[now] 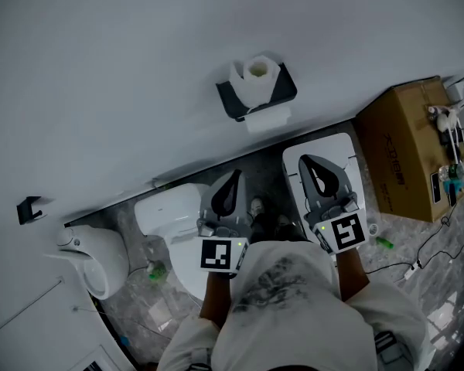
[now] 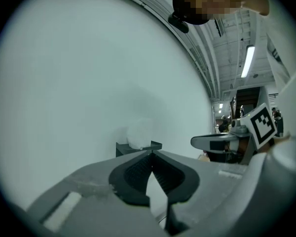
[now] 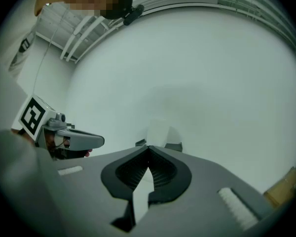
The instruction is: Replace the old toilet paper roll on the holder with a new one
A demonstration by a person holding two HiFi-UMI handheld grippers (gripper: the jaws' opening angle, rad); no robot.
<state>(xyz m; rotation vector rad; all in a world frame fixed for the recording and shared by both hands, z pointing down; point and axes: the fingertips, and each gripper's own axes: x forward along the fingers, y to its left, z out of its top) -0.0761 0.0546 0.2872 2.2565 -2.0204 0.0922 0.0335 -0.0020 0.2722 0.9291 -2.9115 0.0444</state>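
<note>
— Toilet paper roll (image 1: pixel 257 79): where?
— On the pale wall (image 1: pixel 124 68), standing on end in a dark holder (image 1: pixel 284 93), core hole facing up. White strip of paper just under the holder. Ahead of both grippers, well apart from them.

— Left gripper (image 1: pixel 233 180)?
— Held out roughly level toward the wall, above a white toilet (image 1: pixel 166 211). Jaws pressed fully together at the tips, ribbed pads touching, nothing between them. Seen from the left gripper view: roll and holder blurred, just past the jaw tips, not touched.

— Right gripper (image 1: pixel 309 165)?
— Beside the left one, pointing the same way, over a white flat-topped unit (image 1: pixel 348 149) set against the wall. Jaws closed tight as well, holding nothing. Seen from the right gripper view: roll and holder small and soft beyond the tips.

— Around them?
— Brown cardboard box (image 1: pixel 406 141) at the right by the wall, small items crowded at its far edge, too small to name. Black hook (image 1: pixel 29 209) on the wall at the left. White rounded fixture (image 1: pixel 97 257) low at the left. Grey marbled floor (image 1: pixel 417 246) with thin cables. Pale printed shirt (image 1: pixel 282 308) of the person at the bottom edge.
</note>
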